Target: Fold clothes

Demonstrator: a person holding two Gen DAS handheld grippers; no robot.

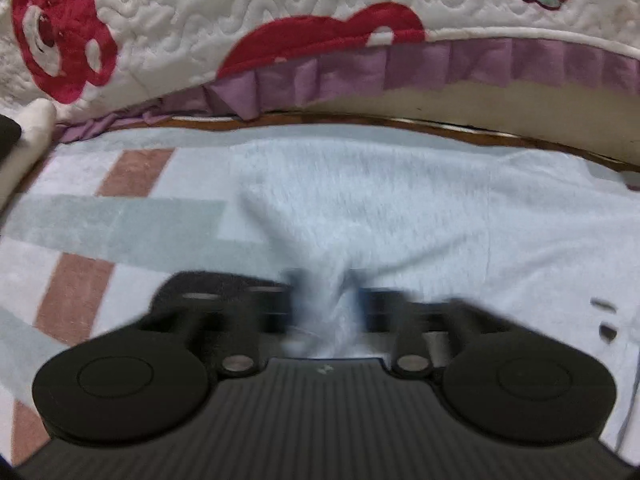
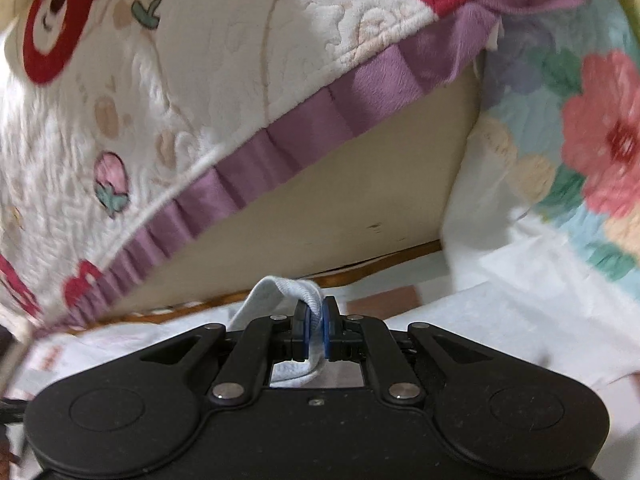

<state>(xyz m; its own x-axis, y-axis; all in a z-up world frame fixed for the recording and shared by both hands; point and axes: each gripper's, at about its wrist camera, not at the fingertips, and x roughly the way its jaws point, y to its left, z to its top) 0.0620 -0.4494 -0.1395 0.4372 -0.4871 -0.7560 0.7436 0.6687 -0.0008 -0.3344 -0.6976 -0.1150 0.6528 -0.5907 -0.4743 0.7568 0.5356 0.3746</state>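
A pale blue fleecy garment [image 1: 400, 216] lies spread across a striped sheet in the left wrist view. My left gripper [image 1: 326, 300] is shut on a bunched fold of it, and the cloth pulls up into a ridge between the blurred fingers. In the right wrist view my right gripper [image 2: 316, 316] is shut on a ribbed edge of the same pale blue garment [image 2: 276, 292], which loops up and over the blue pads [image 2: 329, 320]. The rest of the garment is hidden below the right gripper's body.
A white quilted blanket [image 1: 200, 32] with red bear patches and a purple ruffle [image 1: 440, 68] hangs over a cream bed side [image 2: 340, 208] just ahead. The sheet [image 1: 80, 240] has brown and grey-green stripes. A floral quilt [image 2: 580, 140] lies to the right.
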